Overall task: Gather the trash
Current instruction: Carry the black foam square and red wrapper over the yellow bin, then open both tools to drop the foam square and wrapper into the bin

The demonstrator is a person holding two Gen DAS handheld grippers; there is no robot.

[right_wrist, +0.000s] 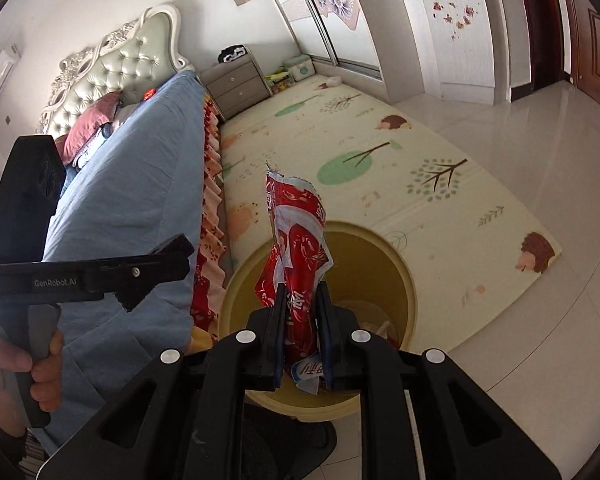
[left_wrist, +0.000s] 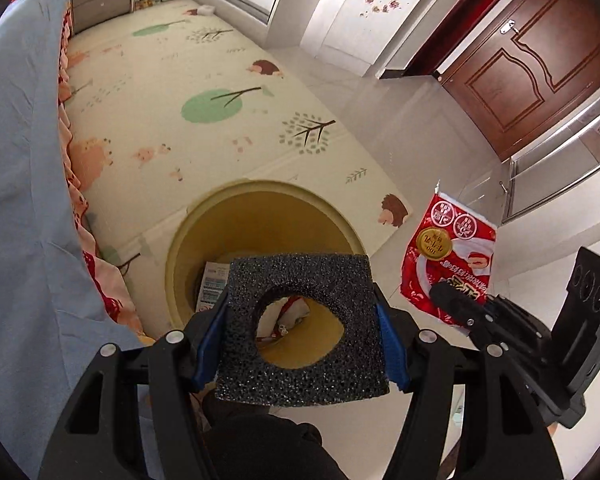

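My left gripper (left_wrist: 302, 332) is shut on a black foam square with a round hole (left_wrist: 300, 364) and holds it over the open yellow trash bin (left_wrist: 180, 256). Some paper and wrapper trash lies inside the bin. My right gripper (right_wrist: 302, 320) is shut on a red and white snack wrapper (right_wrist: 296, 240) and holds it upright above the same bin (right_wrist: 408, 292). In the left wrist view the right gripper (left_wrist: 456, 300) and its wrapper (left_wrist: 448, 252) are to the right of the bin. In the right wrist view the left gripper (right_wrist: 156, 264) is at the left.
The bin stands on the edge of a cream play mat (left_wrist: 160, 92) next to a bed with a blue sheet (left_wrist: 20, 160). A grey nightstand (right_wrist: 236, 84) is at the far end. Glossy tile floor (right_wrist: 520, 128) and a brown door (left_wrist: 532, 64) are to the right.
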